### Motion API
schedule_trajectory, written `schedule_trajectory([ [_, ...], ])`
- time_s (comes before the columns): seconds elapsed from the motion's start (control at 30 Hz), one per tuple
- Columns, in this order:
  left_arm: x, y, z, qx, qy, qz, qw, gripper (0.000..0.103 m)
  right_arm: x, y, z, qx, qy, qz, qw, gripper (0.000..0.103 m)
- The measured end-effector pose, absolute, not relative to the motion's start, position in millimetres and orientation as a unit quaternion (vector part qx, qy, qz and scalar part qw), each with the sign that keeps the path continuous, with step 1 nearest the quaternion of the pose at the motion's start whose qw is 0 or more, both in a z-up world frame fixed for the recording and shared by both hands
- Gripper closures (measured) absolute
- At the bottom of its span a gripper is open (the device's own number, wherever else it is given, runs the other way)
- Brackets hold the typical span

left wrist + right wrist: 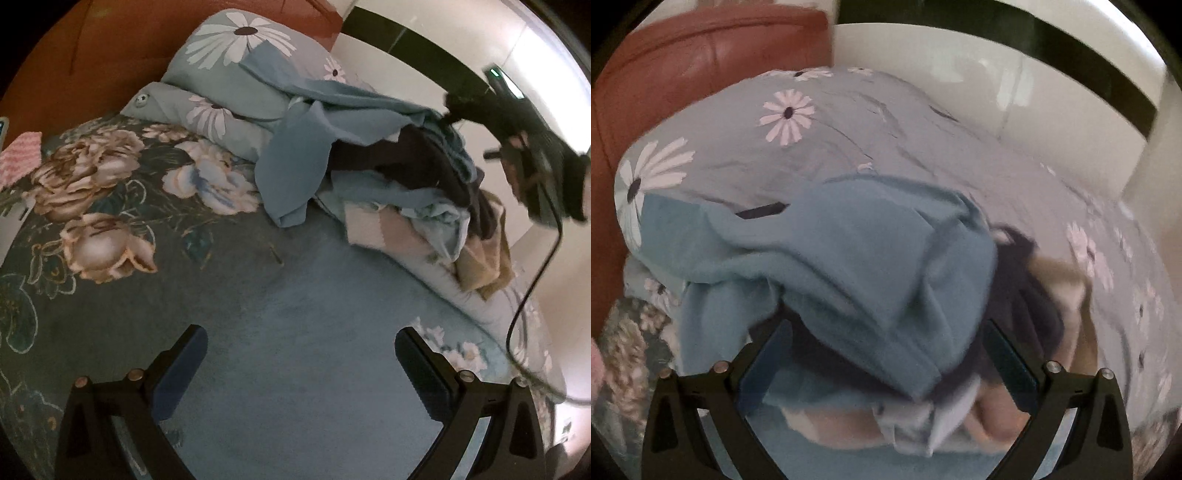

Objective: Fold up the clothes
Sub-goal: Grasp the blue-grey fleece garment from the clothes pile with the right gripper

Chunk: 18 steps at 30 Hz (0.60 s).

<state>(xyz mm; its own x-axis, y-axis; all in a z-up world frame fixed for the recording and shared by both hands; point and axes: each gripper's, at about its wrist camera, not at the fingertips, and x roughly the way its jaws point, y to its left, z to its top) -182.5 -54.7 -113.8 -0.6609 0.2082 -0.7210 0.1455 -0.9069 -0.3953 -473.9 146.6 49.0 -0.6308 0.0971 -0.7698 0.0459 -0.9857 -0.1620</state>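
Observation:
A pile of clothes (399, 192) lies on the bed, with a blue garment (295, 173) on top, a dark one and pale pink and tan ones under it. My left gripper (301, 354) is open and empty over the bare blue blanket (295, 314), short of the pile. My right gripper (890, 354) is open, its jaws standing either side of the blue garment (871, 258) at the top of the pile; it is not closed on it. In the left wrist view the right gripper (524, 147) shows at the upper right above the pile.
Two daisy-print pillows (229, 62) lie behind the pile against a red-brown headboard (92, 48). A flowered blanket (92, 206) covers the bed's left side. A pink cloth (22, 155) lies at the far left. A black cable (535, 280) hangs at the right by the bed edge.

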Motion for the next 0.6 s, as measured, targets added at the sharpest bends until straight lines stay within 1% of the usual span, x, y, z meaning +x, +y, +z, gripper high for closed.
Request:
schedule_trajectory([
  [0.07, -184.5, -53.1, -116.7, -0.412, -0.220, 0.884, 0.021, 0.000, -483.1, 132.6, 40.9, -0.422, -0.130, 0.897, 0.023, 0.001],
  [0.1, -184.9, -51.4, -117.8, -0.413, -0.222, 0.883, 0.023, 0.000, -486.0, 129.1, 38.4, -0.417, -0.141, 0.897, 0.026, 0.003],
  [0.13, -185.3, -49.7, -118.9, -0.413, -0.224, 0.883, 0.025, 0.000, -489.4, 126.6, 36.0, -0.414, -0.147, 0.898, 0.029, 0.007],
  [0.17, -185.5, -47.7, -119.7, -0.413, -0.223, 0.882, 0.027, 0.000, -493.7, 125.5, 33.9, -0.414, -0.148, 0.897, 0.033, 0.015],
  [0.2, -185.3, -45.1, -119.5, -0.413, -0.218, 0.884, 0.028, 0.000, -497.8, 124.5, 32.1, -0.415, -0.147, 0.897, 0.034, 0.019],
  [0.27, -185.0, -39.0, -118.1, -0.414, -0.201, 0.887, 0.030, 0.000, -505.0, 122.2, 29.4, -0.421, -0.144, 0.895, 0.033, 0.046],
  [0.3, -184.5, -36.1, -117.3, -0.415, -0.192, 0.889, 0.030, 0.000, -507.8, 119.7, 28.2, -0.424, -0.145, 0.893, 0.036, 0.051],
  [0.37, -183.9, -33.2, -116.3, -0.417, -0.186, 0.889, 0.033, 0.000, -510.2, 116.2, 30.5, -0.426, -0.139, 0.893, 0.044, 0.072],
  [0.4, -183.0, -32.5, -115.7, -0.417, -0.185, 0.889, 0.035, 0.000, -510.6, 114.9, 32.8, -0.426, -0.135, 0.893, 0.048, 0.076],
  [0.43, -182.0, -32.2, -114.7, -0.417, -0.183, 0.890, 0.036, 0.000, -510.7, 115.2, 36.3, -0.426, -0.126, 0.895, 0.050, 0.083],
  [0.47, -180.9, -31.9, -113.7, -0.417, -0.181, 0.890, 0.036, 0.000, -510.3, 117.9, 41.9, -0.424, -0.110, 0.897, 0.050, 0.086],
  [0.5, -179.4, -31.7, -112.1, -0.415, -0.180, 0.891, 0.036, 0.000, -509.1, 120.9, 47.7, -0.422, -0.097, 0.900, 0.050, 0.088],
  [0.6, -172.9, -32.0, -105.0, -0.410, -0.173, 0.895, 0.034, 0.000, -500.6, 128.7, 65.1, -0.413, -0.080, 0.906, 0.049, 0.091],
])
